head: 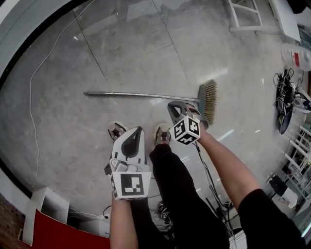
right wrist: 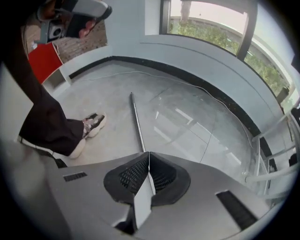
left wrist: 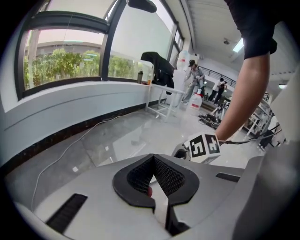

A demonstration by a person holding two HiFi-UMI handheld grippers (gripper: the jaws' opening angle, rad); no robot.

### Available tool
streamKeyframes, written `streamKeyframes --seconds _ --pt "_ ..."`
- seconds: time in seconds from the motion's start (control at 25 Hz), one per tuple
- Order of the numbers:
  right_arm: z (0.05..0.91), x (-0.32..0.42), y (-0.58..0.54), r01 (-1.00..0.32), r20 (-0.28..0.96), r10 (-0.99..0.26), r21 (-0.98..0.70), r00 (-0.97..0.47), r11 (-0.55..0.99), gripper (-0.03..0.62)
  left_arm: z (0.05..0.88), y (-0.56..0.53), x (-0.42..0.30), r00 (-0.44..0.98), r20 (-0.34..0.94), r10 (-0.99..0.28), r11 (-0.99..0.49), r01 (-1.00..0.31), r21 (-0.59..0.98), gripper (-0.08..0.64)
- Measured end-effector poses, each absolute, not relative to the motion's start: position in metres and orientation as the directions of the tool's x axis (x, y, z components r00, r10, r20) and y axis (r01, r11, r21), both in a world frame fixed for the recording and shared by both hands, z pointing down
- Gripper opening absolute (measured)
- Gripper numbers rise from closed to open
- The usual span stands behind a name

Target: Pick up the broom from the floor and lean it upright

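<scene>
Left gripper (head: 137, 130) is nearest, its jaws closed on nothing, on the near side of the broom (head: 146, 96) and apart from it. Right gripper (head: 176, 105), jaws also pressed together and empty, hangs just short of the broom where the handle meets the bristles. The broom lies flat on the floor, untouched.

The likely slip: pushing closed jaws down would nudge or roll the handle rather than catch it. A grip only at the bristle end would probably let the long handle swing, and the glossy floor may let it slide once leaned.

Two shoes (head: 116, 130) stand just this side of the broom. A white cable (head: 31, 97) runs past its free end, and a rack (head: 245, 14) and gear (head: 284, 102) sit beyond the bristles. Nothing lies across the broom.
</scene>
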State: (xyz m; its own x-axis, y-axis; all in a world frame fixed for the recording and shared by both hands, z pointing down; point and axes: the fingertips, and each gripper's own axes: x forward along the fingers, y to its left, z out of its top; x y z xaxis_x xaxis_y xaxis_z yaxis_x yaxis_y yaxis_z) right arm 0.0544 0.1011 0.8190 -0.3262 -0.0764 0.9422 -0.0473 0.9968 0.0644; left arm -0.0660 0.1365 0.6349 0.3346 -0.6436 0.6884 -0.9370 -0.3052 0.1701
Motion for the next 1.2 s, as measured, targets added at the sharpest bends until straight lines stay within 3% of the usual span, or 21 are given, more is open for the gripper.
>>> streamKeyframes --seconds 0.16,0.2,0.24,0.56,1.2 --pt "0.869 0.053 0.102 0.093 0.96 -0.058 0.086 -0.274 0.992 0.025 0.669 0.137 -0.066 0.361 0.715 -0.599 -0.301 -0.929 0.217 0.006" --pt "0.88 0.054 0.103 0.101 0.965 -0.044 0.073 -0.26 0.992 0.115 0.677 0.138 -0.065 0.369 0.722 -0.586 -0.297 -0.926 0.232 0.006" --pt "0.889 0.054 0.105 0.102 0.969 -0.037 0.064 -0.246 0.993 0.13 0.682 0.137 -0.063 0.379 0.725 -0.576 -0.302 -0.922 0.243 0.006" --pt "0.947 0.039 0.113 0.186 0.981 0.0 0.037 -0.196 0.982 0.129 0.7 0.13 -0.068 0.412 0.738 -0.535 -0.339 -0.904 0.259 0.006" --pt "0.999 0.013 0.121 0.179 0.993 0.054 -0.035 -0.101 0.983 0.072 0.721 0.132 -0.116 0.374 0.751 -0.544 -0.257 -0.926 0.275 0.006"
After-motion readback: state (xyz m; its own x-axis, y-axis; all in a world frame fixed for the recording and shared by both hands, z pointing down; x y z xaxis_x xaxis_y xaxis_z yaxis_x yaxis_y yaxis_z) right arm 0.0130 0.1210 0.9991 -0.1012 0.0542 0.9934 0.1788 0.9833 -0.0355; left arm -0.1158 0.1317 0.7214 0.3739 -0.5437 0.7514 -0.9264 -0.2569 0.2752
